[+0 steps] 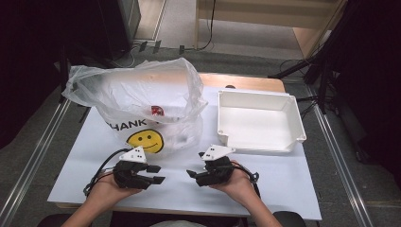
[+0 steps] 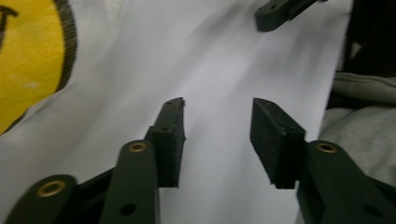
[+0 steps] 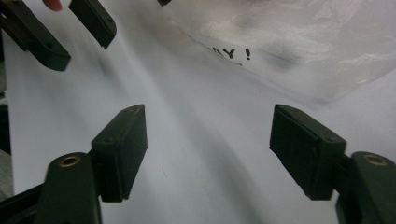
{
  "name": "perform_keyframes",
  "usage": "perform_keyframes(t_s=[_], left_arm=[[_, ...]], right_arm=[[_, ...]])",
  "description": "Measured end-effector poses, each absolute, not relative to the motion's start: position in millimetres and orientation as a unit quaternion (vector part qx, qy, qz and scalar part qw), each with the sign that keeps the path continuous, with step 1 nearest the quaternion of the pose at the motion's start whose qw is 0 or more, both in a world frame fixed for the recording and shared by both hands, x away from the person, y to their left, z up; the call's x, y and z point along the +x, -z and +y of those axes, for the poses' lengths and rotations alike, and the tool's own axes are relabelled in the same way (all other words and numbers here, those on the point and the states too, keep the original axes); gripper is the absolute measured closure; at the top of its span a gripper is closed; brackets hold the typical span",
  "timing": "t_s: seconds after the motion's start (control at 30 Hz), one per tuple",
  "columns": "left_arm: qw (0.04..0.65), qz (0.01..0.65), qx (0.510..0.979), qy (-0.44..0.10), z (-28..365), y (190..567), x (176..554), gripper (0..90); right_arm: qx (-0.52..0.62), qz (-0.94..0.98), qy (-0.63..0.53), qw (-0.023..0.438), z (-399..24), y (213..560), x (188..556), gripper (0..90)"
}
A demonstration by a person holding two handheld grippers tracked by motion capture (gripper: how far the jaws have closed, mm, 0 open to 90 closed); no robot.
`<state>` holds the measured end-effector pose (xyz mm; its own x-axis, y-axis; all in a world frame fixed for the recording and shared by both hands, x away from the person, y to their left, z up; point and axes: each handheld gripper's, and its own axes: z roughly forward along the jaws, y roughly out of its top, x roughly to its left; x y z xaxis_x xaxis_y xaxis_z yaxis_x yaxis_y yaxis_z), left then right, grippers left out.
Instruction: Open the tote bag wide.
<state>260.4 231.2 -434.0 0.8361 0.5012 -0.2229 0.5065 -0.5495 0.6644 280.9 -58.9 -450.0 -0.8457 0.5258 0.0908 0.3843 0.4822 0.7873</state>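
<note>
A clear plastic bag (image 1: 142,101) with a yellow smiley face (image 1: 147,140) stands on the white table (image 1: 274,184), and something small and red (image 1: 157,110) is inside it. My left gripper (image 1: 158,174) is held in front of the bag and points right. Its jaws are open with nothing between them (image 2: 217,121). My right gripper (image 1: 196,164) faces it from the right, also open and empty (image 3: 208,135). The bag's printed side (image 3: 303,42) lies just beyond the right gripper.
A white empty tray (image 1: 259,120) sits at the back right of the table. The table's front edge runs just under the person's wrists. A grey sleeve (image 2: 364,107) is at the right of the left gripper view.
</note>
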Motion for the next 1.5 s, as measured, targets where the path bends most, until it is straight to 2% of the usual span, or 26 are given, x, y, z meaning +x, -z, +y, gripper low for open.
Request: perform_keyframes(t_s=[0.13, 0.27, 0.37, 0.7, 0.9, 1.03, 1.17, 1.33, 1.5], left_arm=[[0.373, 0.295, 0.880, 0.005, 232, 435, 264, 41.7], [0.373, 0.304, 0.876, 0.013, 235, 437, 267, 39.9], [0.380, 0.307, 0.872, 0.009, 237, 436, 266, 38.3], [0.382, 0.320, 0.867, -0.005, 241, 436, 266, 38.5], [0.382, 0.323, 0.866, -0.010, 242, 436, 266, 39.7], [0.383, 0.323, 0.865, -0.008, 242, 436, 266, 39.7], [0.376, 0.322, 0.869, -0.010, 241, 436, 266, 40.2], [0.379, 0.323, 0.867, -0.009, 242, 437, 266, 40.1], [0.381, 0.323, 0.866, -0.007, 242, 437, 266, 40.0]], right_arm=[[0.266, 0.850, -0.448, 0.077, -62, 447, 282, 35.6], [0.260, 0.850, -0.450, 0.085, -64, 446, 283, 41.1], [0.263, 0.849, -0.453, 0.071, -65, 445, 285, 43.4], [0.260, 0.849, -0.455, 0.068, -66, 446, 285, 44.0], [0.254, 0.844, -0.466, 0.072, -68, 443, 283, 50.9], [0.263, 0.840, -0.470, 0.066, -69, 443, 285, 46.1], [0.264, 0.843, -0.466, 0.041, -70, 444, 288, 46.1], [0.262, 0.842, -0.469, 0.049, -72, 443, 288, 46.2], [0.266, 0.845, -0.464, 0.034, -72, 445, 290, 46.7]])
